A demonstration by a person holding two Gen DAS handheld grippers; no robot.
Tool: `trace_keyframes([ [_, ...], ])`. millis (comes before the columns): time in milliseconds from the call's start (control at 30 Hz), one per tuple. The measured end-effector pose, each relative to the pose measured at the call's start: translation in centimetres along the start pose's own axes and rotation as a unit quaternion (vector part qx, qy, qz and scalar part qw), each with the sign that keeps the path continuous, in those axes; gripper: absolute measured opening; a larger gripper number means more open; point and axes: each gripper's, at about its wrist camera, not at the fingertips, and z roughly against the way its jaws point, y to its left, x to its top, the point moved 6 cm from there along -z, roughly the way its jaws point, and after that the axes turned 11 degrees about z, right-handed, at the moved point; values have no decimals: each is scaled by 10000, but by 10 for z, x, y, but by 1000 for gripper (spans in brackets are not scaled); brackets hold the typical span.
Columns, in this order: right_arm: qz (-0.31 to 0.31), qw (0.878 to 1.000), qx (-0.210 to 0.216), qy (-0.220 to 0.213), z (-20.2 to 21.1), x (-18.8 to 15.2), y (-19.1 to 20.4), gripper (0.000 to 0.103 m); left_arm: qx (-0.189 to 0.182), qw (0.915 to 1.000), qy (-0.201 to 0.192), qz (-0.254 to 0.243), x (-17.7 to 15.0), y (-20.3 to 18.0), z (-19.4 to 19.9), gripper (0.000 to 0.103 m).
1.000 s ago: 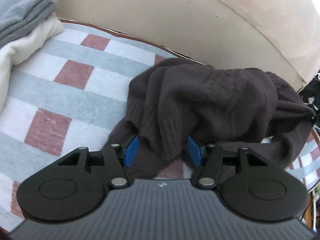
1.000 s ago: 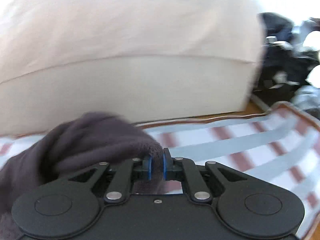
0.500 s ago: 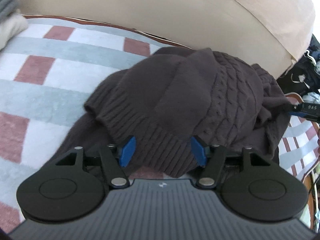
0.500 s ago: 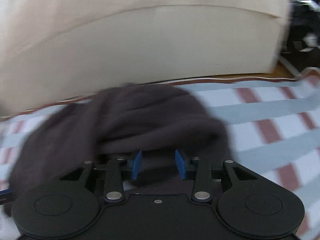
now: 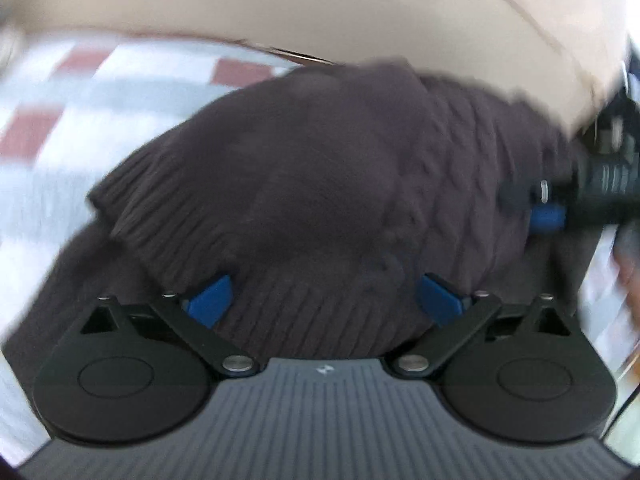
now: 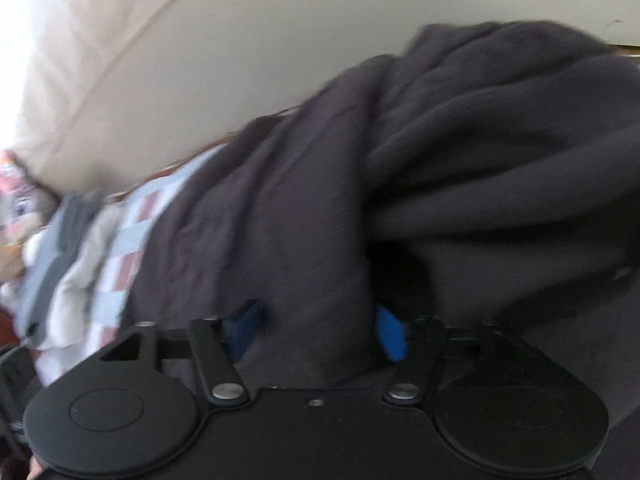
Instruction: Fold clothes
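Note:
A dark brown cable-knit sweater (image 5: 320,184) lies bunched on a checked blanket (image 5: 80,120). My left gripper (image 5: 324,300) is open, its blue pads spread wide on either side of the ribbed hem, which lies between them. My right gripper (image 6: 316,330) is open too, with a thick fold of the sweater (image 6: 400,184) between its blue pads. The right gripper also shows at the right edge of the left wrist view (image 5: 548,216), against the sweater's side. Both views are motion-blurred.
A cream sofa back (image 5: 320,4) rises just behind the blanket. A pile of grey and white folded clothes (image 6: 60,256) sits at the blanket's far left in the right wrist view. Dark clutter (image 5: 616,140) lies off the right end.
My right gripper let go of the sweater, opened, and swung round to face left with a fold between its pads. My left gripper moved closer to the hem and spread wider.

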Motion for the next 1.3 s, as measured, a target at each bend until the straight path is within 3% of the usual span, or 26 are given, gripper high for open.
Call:
trace_keyframes([
  [67,194,9997,98,108,-3,-5,12,26,275,9986,-25,-455,-5,-8,0,8],
  [133,387,9990,163,130,-2,-6,23,13,227,9992,-82,-317,0,-6,7,9],
  [200,581,9981,195,61,2,-4,35,9,84,9993,-353,15,14,2,26,9],
  [267,780,9954,548,-98,14,3,57,9,118,9961,-850,194,31,13,56,7],
  [400,1234,9797,1577,-59,32,10,120,8,361,9762,-2038,650,59,55,137,5],
  [467,1451,9672,2083,106,33,8,155,8,105,9678,-2180,1252,62,87,167,6],
  [600,1467,9536,2518,754,1,-23,211,8,-536,9632,-1528,2147,49,135,174,8],
  [667,1410,9536,2509,887,-15,-29,218,8,-750,9580,-1144,2522,42,154,171,8],
  [733,1308,9618,2272,788,-14,-25,207,8,-761,9539,-760,2803,36,161,158,11],
  [833,1092,9739,1903,577,-12,-16,192,8,-987,9464,-368,3053,29,159,145,32],
  [867,941,9792,1745,434,-10,-12,185,8,-1020,9463,-273,3054,29,155,141,33],
  [967,584,9898,1293,100,-5,-3,165,8,-773,9584,117,2745,25,145,132,34],
  [1100,956,9921,798,131,-1,1,145,8,-49,9729,321,2289,17,139,122,42],
  [1133,947,9913,905,160,-2,1,147,8,49,9748,344,2202,16,139,120,45],
  [1200,926,9891,1122,220,-2,1,151,8,-32,9706,394,2374,15,145,117,53],
  [1300,1005,9805,1618,486,-6,-11,170,8,-722,9506,758,2922,10,150,109,55],
])
